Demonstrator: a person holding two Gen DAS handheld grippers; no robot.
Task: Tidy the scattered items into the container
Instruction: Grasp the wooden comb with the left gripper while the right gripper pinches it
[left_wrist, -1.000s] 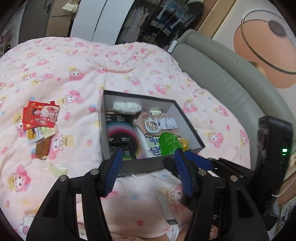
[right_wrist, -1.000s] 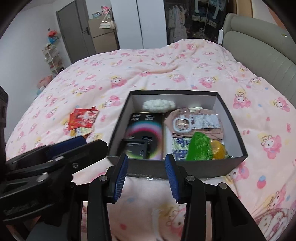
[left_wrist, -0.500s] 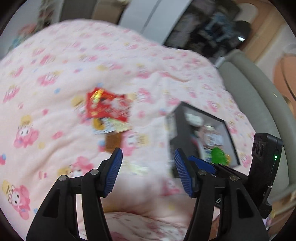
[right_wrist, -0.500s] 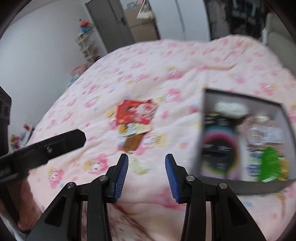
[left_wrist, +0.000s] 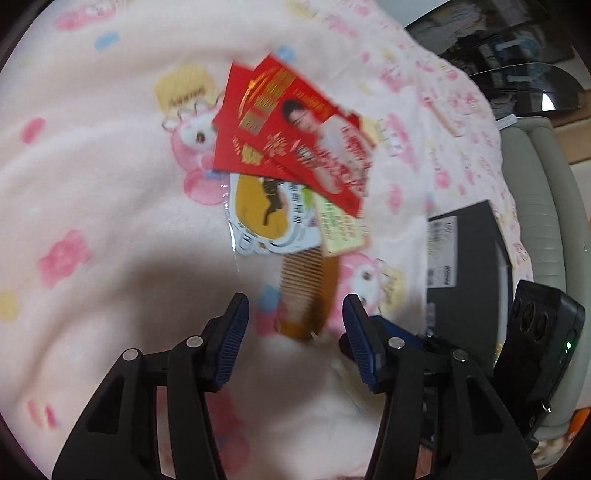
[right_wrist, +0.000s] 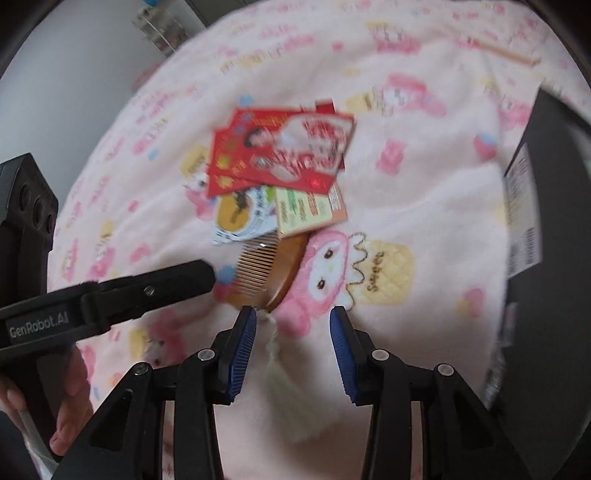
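Left wrist view: blurred. The left tool (left_wrist: 295, 314), its jaws just narrowed yet apart and empty, hangs over a wooden comb (left_wrist: 310, 291) on the bed's pink blanket (left_wrist: 92, 177). The comb's far end hides under packets (left_wrist: 273, 221) and red envelopes (left_wrist: 288, 129). The black box (left_wrist: 465, 266) lies right.

Right wrist view: the right tool (right_wrist: 291, 317) is open and empty. The comb (right_wrist: 269, 269) runs near-to-far, teeth left, with bare blanket between it and the box (right_wrist: 546, 206), cut off at right.

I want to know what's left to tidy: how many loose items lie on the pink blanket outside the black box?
5, maybe more hidden: red envelopes, counted as one, on top; yellow-and-white packet and pale card beneath; brown wooden comb nearest the grippers; pale translucent piece below it.
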